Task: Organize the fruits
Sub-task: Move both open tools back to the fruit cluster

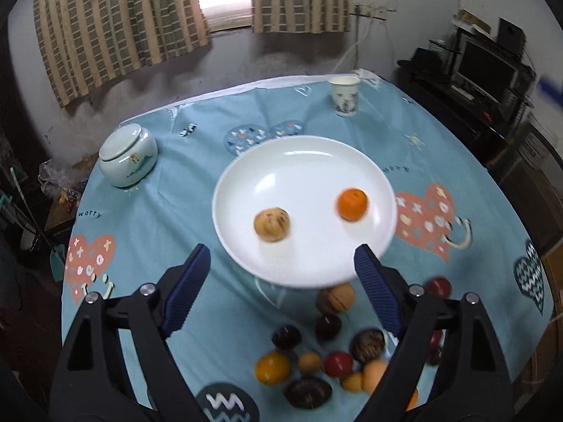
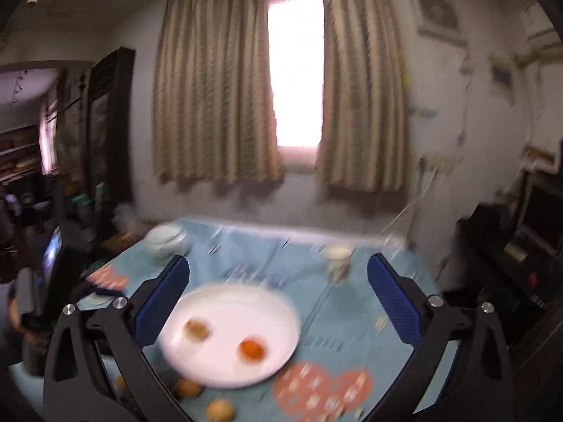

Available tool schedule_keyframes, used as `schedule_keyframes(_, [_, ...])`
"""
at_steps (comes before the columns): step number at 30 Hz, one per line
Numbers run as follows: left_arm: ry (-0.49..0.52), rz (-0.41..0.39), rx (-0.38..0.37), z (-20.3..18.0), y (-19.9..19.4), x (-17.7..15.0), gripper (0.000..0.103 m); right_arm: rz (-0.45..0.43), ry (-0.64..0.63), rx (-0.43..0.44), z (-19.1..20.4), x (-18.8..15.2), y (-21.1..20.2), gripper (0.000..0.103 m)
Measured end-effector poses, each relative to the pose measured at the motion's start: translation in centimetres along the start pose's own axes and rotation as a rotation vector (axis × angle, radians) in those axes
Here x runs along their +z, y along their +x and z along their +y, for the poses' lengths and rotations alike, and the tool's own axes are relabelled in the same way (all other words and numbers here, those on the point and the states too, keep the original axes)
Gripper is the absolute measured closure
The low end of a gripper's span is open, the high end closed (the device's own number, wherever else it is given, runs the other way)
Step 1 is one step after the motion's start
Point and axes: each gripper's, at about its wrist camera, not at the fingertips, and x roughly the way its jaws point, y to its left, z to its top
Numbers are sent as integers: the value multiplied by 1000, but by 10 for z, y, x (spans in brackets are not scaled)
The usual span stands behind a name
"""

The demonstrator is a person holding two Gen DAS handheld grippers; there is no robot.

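Looks like a lived-in home, probably a dining or living room: striped curtains (image 1: pixel 119 24) over a small window (image 2: pixel 297 70), a table with a heart-print blue tablecloth (image 1: pixel 169 190), a ceramic jar (image 1: pixel 127 154), and a TV stand (image 1: pixel 489 74) crammed in the corner.

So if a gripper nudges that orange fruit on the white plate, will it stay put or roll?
Probably roll: the orange fruit looks round and sits loose on the glossy white plate. The plate's raised rim would likely stop it. Its skin looks firm, so a gentle squeeze should hold.
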Motion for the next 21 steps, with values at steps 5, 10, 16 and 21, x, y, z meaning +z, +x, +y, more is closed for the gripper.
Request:
schedule_keyframes(5, [34, 62, -36, -22, -16, -46, 18, 325, 89, 33, 6, -105, 7, 1])
schedule_keyframes(10, [50, 159, -89, -41, -18, -97, 18, 500, 127, 56, 26, -182, -6, 1])
schedule_keyframes(16, [65, 270, -169, -67, -5, -135, 18, 539, 118, 60, 39, -207, -12, 9])
schedule_keyframes(21, [45, 302, -171, -72, 1, -146, 18, 578, 76, 79, 45, -212, 6, 26])
